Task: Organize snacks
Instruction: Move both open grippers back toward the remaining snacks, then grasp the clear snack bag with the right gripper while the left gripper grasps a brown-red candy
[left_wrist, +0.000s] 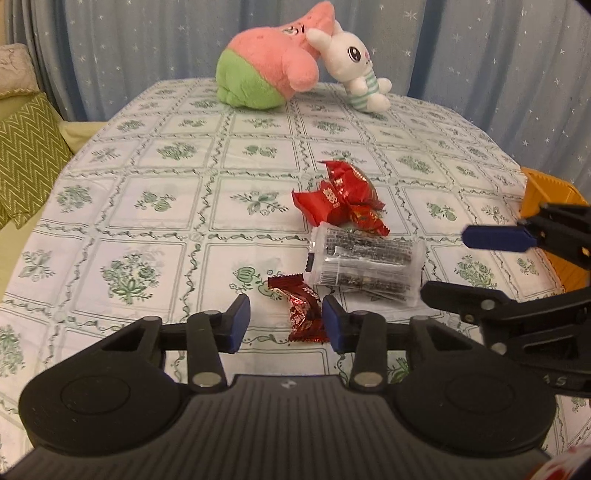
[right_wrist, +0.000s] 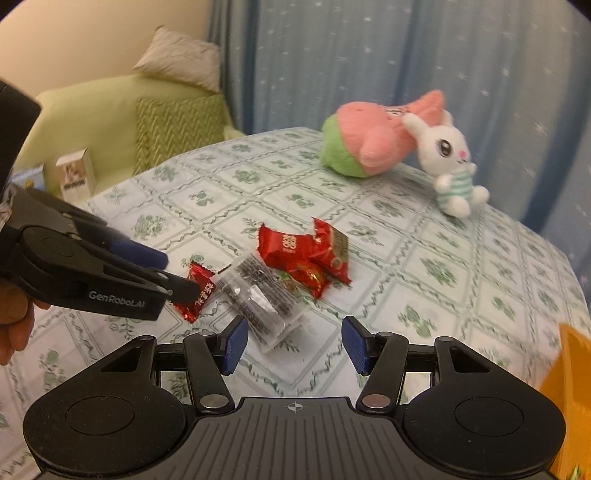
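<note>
A single dark red candy (left_wrist: 303, 314) (right_wrist: 201, 291) lies on the tablecloth between the fingers of my left gripper (left_wrist: 286, 323) (right_wrist: 179, 275). The right pad is next to the wrapper and the left pad stands apart from it, so this gripper is open. Just beyond lies a clear packet of dark snacks (left_wrist: 365, 266) (right_wrist: 262, 299), and behind that a small pile of red wrapped candies (left_wrist: 343, 199) (right_wrist: 306, 258). My right gripper (right_wrist: 295, 343) (left_wrist: 445, 262) is open, with the near corner of the clear packet just ahead of its fingers.
An orange container (left_wrist: 546, 195) (right_wrist: 569, 387) stands at the table's right edge. A pink and green plush (left_wrist: 266, 70) and a white rabbit plush (left_wrist: 362, 70) sit at the far side. A green sofa (right_wrist: 96, 122) and small boxes (right_wrist: 75, 177) are off to the left.
</note>
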